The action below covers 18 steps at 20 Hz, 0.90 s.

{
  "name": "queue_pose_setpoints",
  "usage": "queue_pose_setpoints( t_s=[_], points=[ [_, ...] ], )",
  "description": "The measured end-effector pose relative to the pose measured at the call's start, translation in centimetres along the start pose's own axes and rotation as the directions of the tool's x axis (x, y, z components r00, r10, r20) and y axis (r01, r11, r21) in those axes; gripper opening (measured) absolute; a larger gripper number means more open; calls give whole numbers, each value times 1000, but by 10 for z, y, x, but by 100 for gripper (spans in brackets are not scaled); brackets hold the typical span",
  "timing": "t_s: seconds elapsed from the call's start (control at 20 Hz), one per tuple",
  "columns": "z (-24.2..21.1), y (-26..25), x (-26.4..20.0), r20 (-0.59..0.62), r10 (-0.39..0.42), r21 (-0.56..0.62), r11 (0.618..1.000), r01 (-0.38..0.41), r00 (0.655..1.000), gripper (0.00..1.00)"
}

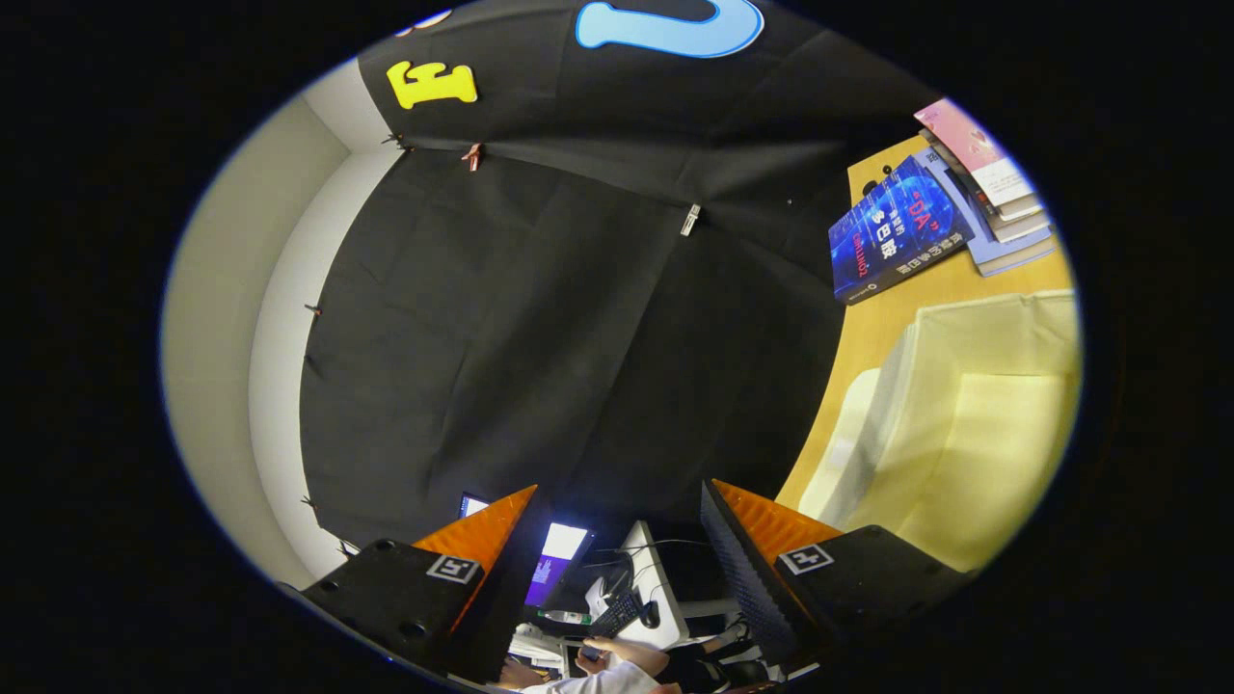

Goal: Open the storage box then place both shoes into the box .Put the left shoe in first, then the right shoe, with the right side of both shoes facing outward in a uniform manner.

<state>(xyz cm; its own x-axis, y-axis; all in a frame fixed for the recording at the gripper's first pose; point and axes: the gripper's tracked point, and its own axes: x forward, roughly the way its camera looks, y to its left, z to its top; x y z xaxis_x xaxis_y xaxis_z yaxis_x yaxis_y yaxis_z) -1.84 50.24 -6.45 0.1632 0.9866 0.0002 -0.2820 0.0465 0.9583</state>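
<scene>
Wooden table (872,333) against black cloth wall (578,318), book stack (950,198) at its back; pale translucent storage box (964,434) on the table beside the fingers, closed or not unclear; gripper (617,516) fingers apart, holding nothing

Black cloth booth wall (578,318) pinned with small clips (690,220), pale plaster wall (217,318) beside it; stacked books (974,193) on the tan wooden surface (882,323).

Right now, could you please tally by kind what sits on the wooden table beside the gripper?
Books: 4 at least, one blue-covered, the rest stacked
Pale storage box: 1
Total: 5
Open gripper holds nothing, beside the wooden table.
</scene>
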Motion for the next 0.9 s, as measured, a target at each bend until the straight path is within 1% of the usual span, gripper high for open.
queue_pose_setpoints(
  t_s=[0.15, 0.25, 0.35, 0.45, 0.55, 0.65, 0.8, 0.9],
  points=[
    [1, -4, -33, 33, -36, -56, 998, 38, 999, 96],
    [2, -14, -62, 62, -91, -122, 988, 98, 994, 96],
    [0, -30, -93, 97, -163, -195, 964, 179, 982, 96],
    [-7, -50, -128, 123, -252, -264, 924, 276, 960, 96],
    [-16, -73, -166, 154, -349, -306, 872, 381, 924, 96],
    [-26, -98, -204, 181, -445, -309, 821, 481, 877, 97],
    [-41, -134, -266, 216, -575, -289, 734, 615, 789, 97],
    [-49, -160, -305, 233, -655, -272, 665, 695, 719, 97]
  ],
)
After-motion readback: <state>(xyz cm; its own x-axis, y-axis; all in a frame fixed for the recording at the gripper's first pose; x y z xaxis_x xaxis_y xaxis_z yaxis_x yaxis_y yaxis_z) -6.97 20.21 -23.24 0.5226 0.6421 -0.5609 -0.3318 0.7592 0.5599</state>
